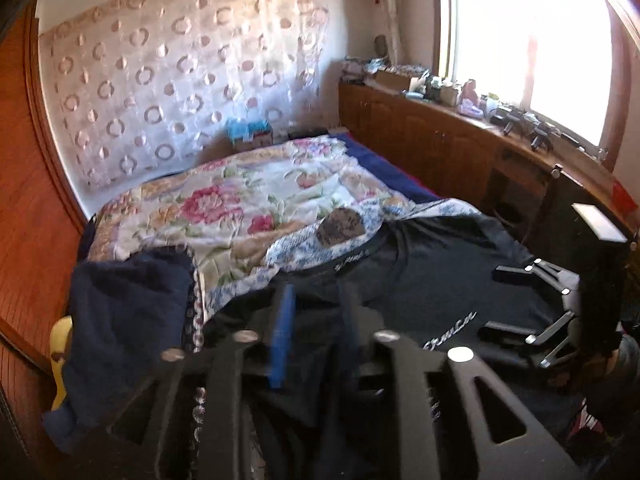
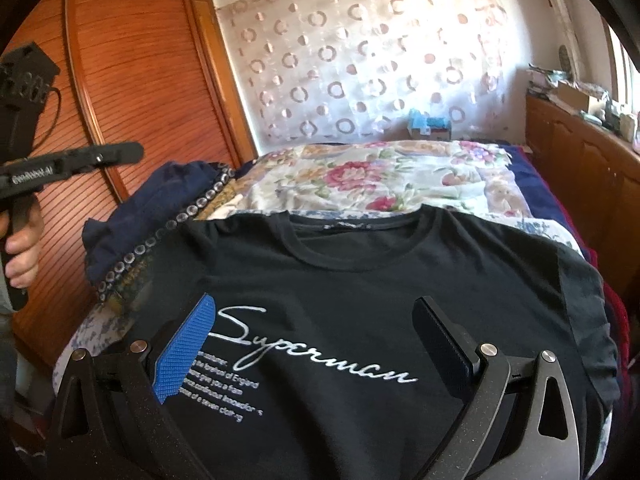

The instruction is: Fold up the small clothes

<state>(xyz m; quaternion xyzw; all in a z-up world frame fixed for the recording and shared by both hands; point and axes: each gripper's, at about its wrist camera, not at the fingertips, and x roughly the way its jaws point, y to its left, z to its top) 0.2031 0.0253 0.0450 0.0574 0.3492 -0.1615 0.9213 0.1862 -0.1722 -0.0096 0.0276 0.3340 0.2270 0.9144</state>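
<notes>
A black T-shirt point(image 2: 360, 280) with white "Superman" script lies face up and spread flat on the bed, collar toward the far wall. It also shows in the left wrist view point(image 1: 432, 276). My right gripper point(image 2: 316, 344) is open, its jaws wide apart, empty, hovering over the shirt's chest print. It appears at the right of the left wrist view point(image 1: 500, 300). My left gripper point(image 1: 316, 320) hangs over the shirt's left side, fingers a narrow gap apart with nothing seen between them. Its body point(image 2: 72, 164) shows raised at the left of the right wrist view.
A floral quilt point(image 1: 248, 200) covers the bed beyond the shirt. A dark navy garment point(image 1: 128, 304) is heaped at the bed's left edge. A wooden wardrobe point(image 2: 132, 92) stands left; a wooden cabinet point(image 1: 448, 136) with clutter runs under the window.
</notes>
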